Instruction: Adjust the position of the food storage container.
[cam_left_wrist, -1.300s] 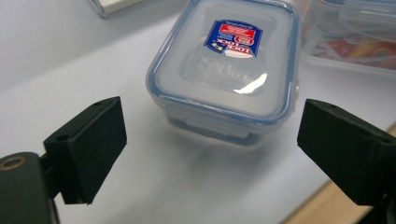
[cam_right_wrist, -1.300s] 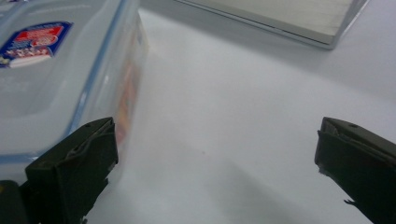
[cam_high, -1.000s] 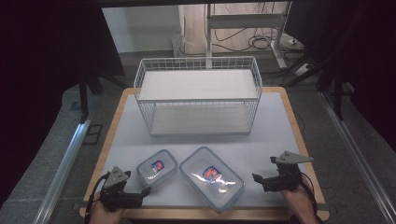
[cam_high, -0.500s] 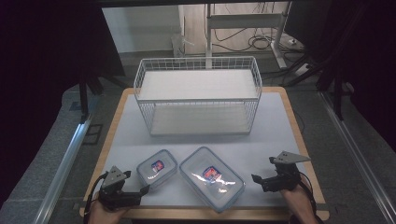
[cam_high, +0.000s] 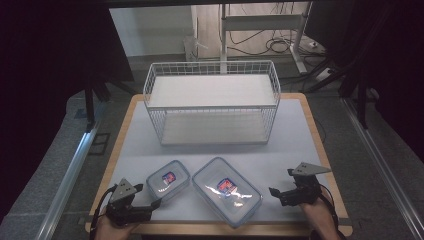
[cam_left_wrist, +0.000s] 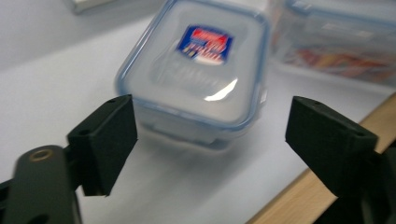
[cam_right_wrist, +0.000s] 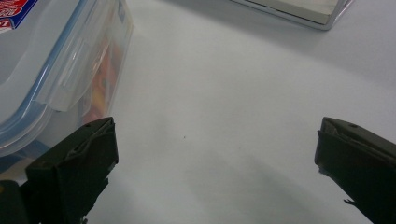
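Both jaw pairs spread wide, gripping nothing. Left gripper (cam_high: 150, 206) aimed at small container (cam_high: 168, 180), just short of it. Right gripper (cam_high: 276, 194) beside large container (cam_high: 227, 191), not touching. Both containers on mat (cam_high: 135, 145), wire basket (cam_high: 212, 102) behind.

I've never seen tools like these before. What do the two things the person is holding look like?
Both are black hand-held devices. The left gripper and right gripper each carry a grey three-cornered plate on top and trail a black cable. Seen close, the fingers are chunky, matt black blocks with small holes, and there is a brass-coloured ring on the left one's frame.
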